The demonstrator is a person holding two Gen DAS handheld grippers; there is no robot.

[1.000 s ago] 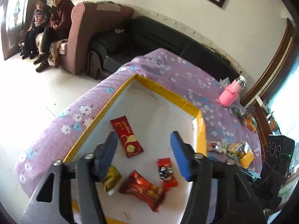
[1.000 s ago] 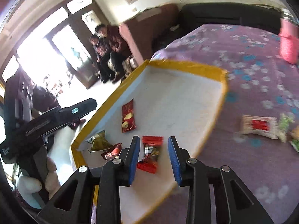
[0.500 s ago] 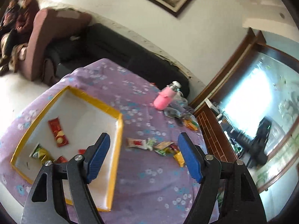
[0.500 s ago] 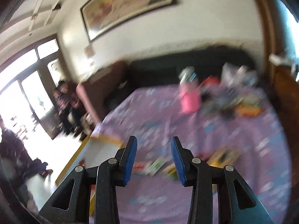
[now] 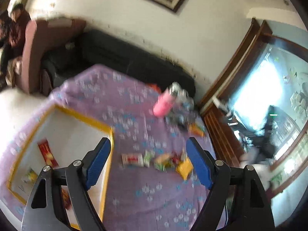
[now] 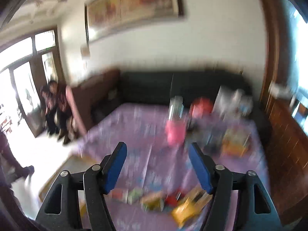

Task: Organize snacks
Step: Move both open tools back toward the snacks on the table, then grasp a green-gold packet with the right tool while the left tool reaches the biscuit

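A yellow-rimmed white tray [image 5: 84,117] lies at the left on the purple flowered table [image 5: 134,188]. It holds a red snack pack [image 5: 47,153] and a yellow-green one [image 5: 29,175]. A row of loose snack packs [image 5: 157,159] lies right of the tray; it also shows blurred in the right wrist view [image 6: 159,200]. My left gripper [image 5: 148,163] is open and empty above the table, over the tray's right rim and the row. My right gripper [image 6: 157,169] is open and empty above the row.
A pink bottle [image 5: 163,104] stands at the table's far side, also in the right wrist view [image 6: 175,132], with cluttered bags [image 6: 234,104] beside it. A black sofa [image 5: 123,57] and a brown armchair [image 5: 32,53] stand behind. People sit at far left [image 6: 55,104].
Both grippers have lifted away from the tray and swung right toward the loose snack row. The right gripper's jaws have opened wider. The views are motion-blurred.
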